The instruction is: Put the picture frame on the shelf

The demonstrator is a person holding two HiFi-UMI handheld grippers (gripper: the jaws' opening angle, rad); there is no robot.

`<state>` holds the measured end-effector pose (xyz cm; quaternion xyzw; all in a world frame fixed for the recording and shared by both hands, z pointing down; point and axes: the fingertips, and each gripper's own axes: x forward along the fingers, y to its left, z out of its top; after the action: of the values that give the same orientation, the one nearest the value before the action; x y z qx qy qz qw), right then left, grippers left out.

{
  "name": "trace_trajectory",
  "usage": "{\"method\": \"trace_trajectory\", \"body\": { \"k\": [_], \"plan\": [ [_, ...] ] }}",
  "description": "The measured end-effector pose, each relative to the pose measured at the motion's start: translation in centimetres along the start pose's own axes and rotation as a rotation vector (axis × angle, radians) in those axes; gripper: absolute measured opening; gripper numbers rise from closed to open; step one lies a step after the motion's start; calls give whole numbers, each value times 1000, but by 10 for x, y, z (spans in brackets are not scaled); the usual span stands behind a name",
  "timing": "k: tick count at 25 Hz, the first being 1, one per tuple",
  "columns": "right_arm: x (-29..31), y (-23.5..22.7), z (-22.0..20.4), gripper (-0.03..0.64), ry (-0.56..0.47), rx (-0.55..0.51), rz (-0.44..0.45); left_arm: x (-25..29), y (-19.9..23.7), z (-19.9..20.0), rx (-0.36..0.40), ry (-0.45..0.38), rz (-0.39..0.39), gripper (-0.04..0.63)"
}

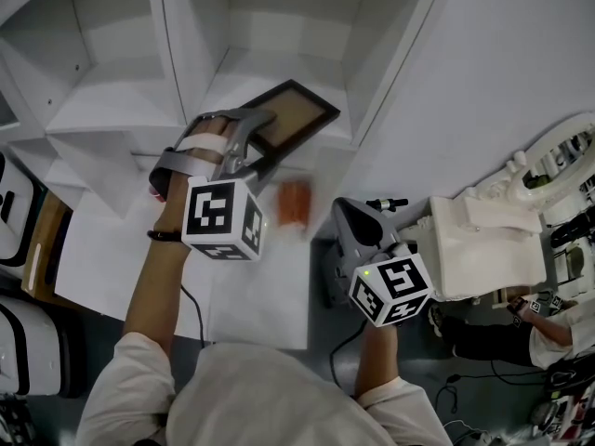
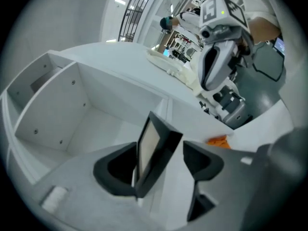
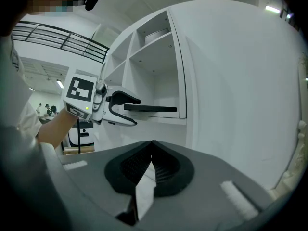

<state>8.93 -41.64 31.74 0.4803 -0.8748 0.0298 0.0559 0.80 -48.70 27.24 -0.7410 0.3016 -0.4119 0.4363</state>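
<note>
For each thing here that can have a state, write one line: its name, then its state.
Frame: lying flat, partway into a shelf compartment, between the left gripper's jaws.
Left gripper: open, jaws apart around the frame, a gap at one jaw.
Right gripper: shut, empty.
Shelf: open-fronted, takes the frame in one compartment.

The picture frame (image 1: 299,111) takes up the middle of its shelf (image 1: 102,110) bay, lying between the parted jaws of the left gripper (image 1: 263,147); upright dividers (image 1: 174,40) wall that bay on left and right; the bay further left stands open; nearer, an orange object (image 1: 295,201) lies on the white surface; the right gripper (image 1: 342,210) hangs just right of it, blocking that side.
</note>
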Motion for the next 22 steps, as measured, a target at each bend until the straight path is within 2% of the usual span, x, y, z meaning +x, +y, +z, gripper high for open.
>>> {"method": "trace_trajectory", "body": {
  "k": [7, 16, 19, 22],
  "plan": [
    [0, 6, 3, 6, -2, -4, 24, -27, -7, 5, -15, -31, 20, 278],
    [-4, 20, 5, 6, -21, -8, 64, -46, -11, 17, 8, -35, 69, 174],
    [-8, 20, 4, 6, -22, -5, 64, -47, -9, 18, 6, -33, 94, 100],
    [-12, 16, 4, 6, -21, 0, 57, -44, -8, 19, 13, -20, 102, 97]
  ]
}}
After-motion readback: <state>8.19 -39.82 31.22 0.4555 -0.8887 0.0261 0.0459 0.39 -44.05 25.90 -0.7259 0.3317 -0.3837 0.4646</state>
